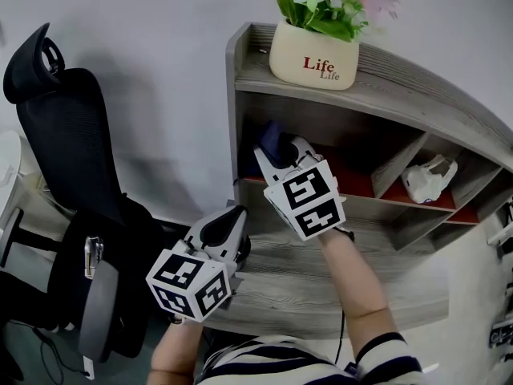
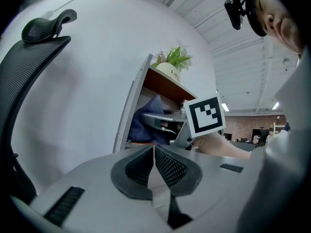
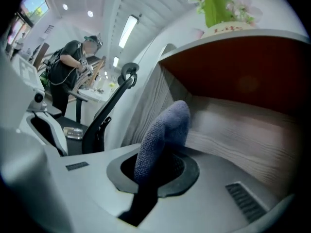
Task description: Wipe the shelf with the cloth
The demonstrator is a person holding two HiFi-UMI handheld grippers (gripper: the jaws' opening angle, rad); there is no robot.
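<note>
Inside the grey shelf [image 1: 405,88], right gripper [image 3: 160,165], clamped on the cloth [image 3: 165,125], should press flat and sweep evenly, with left gripper [image 2: 154,160], jaws together and empty, kept clear.

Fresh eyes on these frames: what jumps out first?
The right gripper, shut on a blue cloth, is inside the left compartment under the top board of the grey wooden shelf. On that top board stands a cream flower pot marked Life. The left gripper is shut and empty, low in front of the shelf, next to a black office chair.
</note>
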